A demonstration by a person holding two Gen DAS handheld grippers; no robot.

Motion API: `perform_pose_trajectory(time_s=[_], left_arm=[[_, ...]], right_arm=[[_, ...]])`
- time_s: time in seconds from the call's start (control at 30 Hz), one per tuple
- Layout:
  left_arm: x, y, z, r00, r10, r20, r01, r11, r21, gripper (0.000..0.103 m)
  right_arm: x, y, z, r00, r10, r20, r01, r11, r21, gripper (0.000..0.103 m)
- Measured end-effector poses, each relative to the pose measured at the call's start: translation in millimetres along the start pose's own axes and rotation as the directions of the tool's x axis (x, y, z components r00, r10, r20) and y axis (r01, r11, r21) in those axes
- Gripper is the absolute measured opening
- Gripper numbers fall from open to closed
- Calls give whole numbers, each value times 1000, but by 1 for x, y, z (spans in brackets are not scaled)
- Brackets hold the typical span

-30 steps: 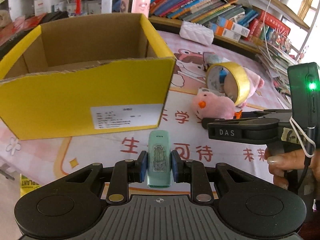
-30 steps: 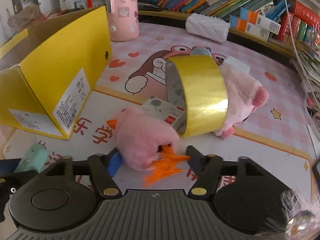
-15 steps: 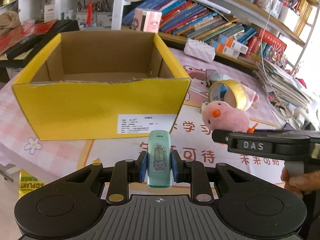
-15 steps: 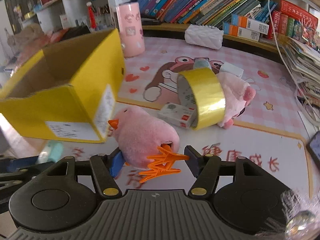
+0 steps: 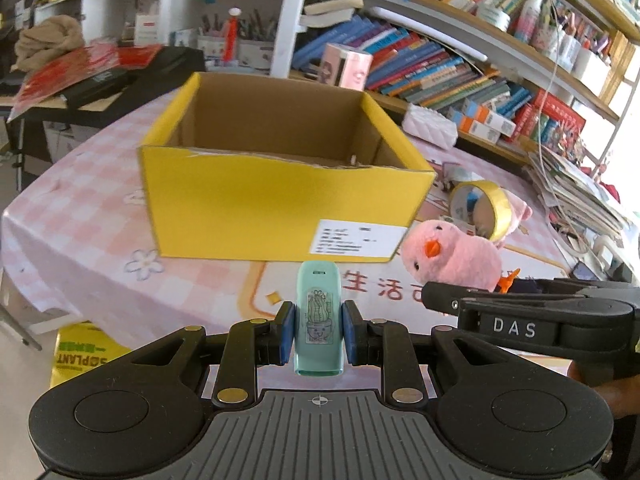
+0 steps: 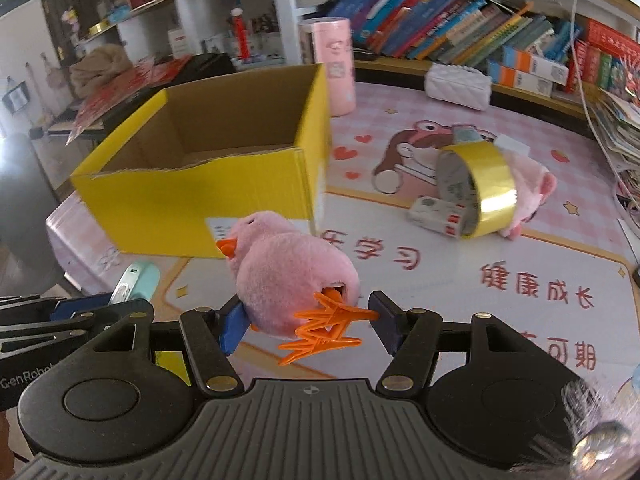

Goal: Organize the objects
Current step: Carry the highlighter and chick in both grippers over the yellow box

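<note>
Both held items rose toward yellow box.

Box label text too small to read; pink plush mostly behind tape roll

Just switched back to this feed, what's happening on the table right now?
A person is tidying with two handheld grippers. The left gripper is shut on a small mint green gadget, and the right gripper grips a pink plush chick. Both are in front of the open yellow box. A gold tape roll and another pink plush lie on the table.
</note>
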State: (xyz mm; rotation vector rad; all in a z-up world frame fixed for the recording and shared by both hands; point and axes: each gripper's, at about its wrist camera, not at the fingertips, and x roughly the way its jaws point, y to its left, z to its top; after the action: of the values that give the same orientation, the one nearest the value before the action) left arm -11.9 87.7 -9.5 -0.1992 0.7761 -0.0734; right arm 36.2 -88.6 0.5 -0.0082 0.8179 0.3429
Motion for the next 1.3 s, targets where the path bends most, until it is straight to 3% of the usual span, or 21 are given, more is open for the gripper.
perform_pose_trajectory(time_s=[0.57,0.9,1.3], left_arm=[[-34,39,-10,997,48,66,-45,998,-55,23],[-42,40,-7,993,51,103,-48,999,-24,23],[-47,36,21,983,42,176,-44,999,7,23]], right_arm=[[-5,54,-7,998,57,7,-57,996,-64,62],[-9,58,-6,998,52,26,-50,997,-53,62],[-17,55,15,995,42,91,-36,997,-69,62]])
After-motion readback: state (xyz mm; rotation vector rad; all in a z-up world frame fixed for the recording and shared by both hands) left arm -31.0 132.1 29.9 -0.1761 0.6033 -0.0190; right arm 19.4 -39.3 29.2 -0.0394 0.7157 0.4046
